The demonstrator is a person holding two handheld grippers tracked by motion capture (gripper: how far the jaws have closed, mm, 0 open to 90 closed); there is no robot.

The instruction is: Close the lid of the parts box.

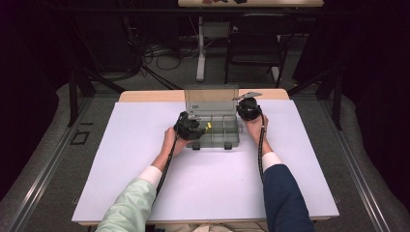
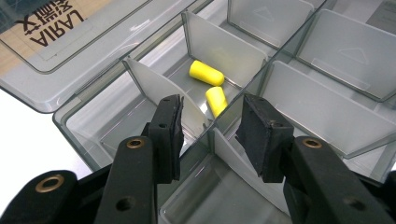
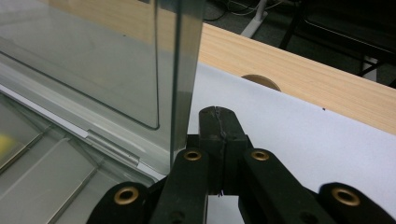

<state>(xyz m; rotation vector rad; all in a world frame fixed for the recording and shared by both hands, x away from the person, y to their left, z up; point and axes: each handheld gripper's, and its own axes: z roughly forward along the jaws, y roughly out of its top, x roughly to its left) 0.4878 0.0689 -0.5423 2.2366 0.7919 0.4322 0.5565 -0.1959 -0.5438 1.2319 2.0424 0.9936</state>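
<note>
You are holding your left gripper [image 2: 210, 135] part-open, empty, over the organiser box [image 1: 212, 130] — 2 yellow earplugs [image 2: 207, 73] are lying just beyond its jaws, 1 compartment ahead. Your right gripper [image 3: 219, 126] is resting closed beside the upright lid [image 3: 140, 60].

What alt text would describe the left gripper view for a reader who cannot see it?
The left gripper, jaws open and empty, hangs over a clear grey box of compartments. Two yellow earplugs lie in one compartment just beyond the jaws; the lid lies open behind.
</note>
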